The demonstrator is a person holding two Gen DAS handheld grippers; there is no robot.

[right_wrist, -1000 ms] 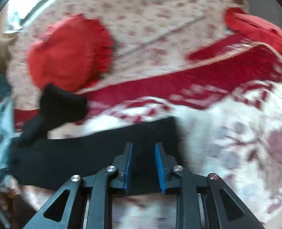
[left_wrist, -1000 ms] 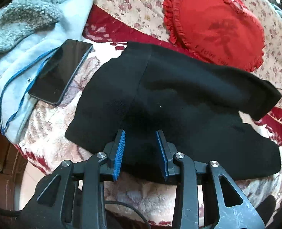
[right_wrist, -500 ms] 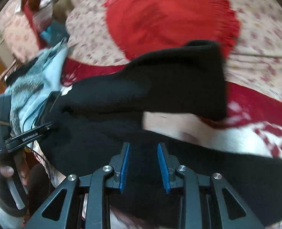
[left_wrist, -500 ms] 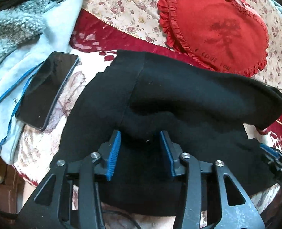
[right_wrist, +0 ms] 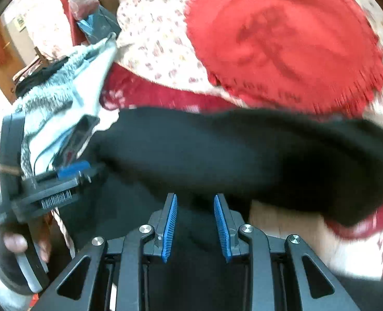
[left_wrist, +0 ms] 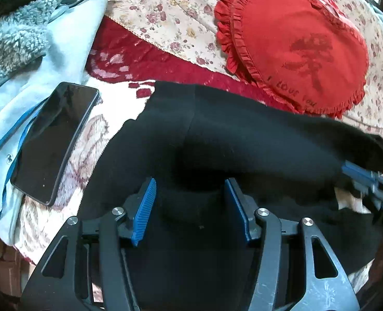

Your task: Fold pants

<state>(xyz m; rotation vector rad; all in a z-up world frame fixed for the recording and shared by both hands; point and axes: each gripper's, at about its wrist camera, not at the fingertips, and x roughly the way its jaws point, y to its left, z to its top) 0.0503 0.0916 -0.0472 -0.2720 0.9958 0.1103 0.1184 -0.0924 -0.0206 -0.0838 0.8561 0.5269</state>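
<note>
Left gripper (left_wrist: 190, 202): its blue-padded fingers (left_wrist: 145, 207) stand spread apart over the black knit pants (left_wrist: 243, 140), gripping nothing, with a raised hump of the dark fabric between them. Right gripper (right_wrist: 195, 226): blue ribbed fingers (right_wrist: 170, 226) likewise parted and released above the same pants (right_wrist: 217, 153), whose upper leg lies folded across the lower one on the red-and-cream floral bedspread (left_wrist: 165, 7). Periphery: a black smartphone (left_wrist: 54, 140) resting on a pale blue fleece-lined jacket (left_wrist: 61, 46) left of the pants, and a red heart-shaped frilled cushion (left_wrist: 295, 41) beyond them.
</note>
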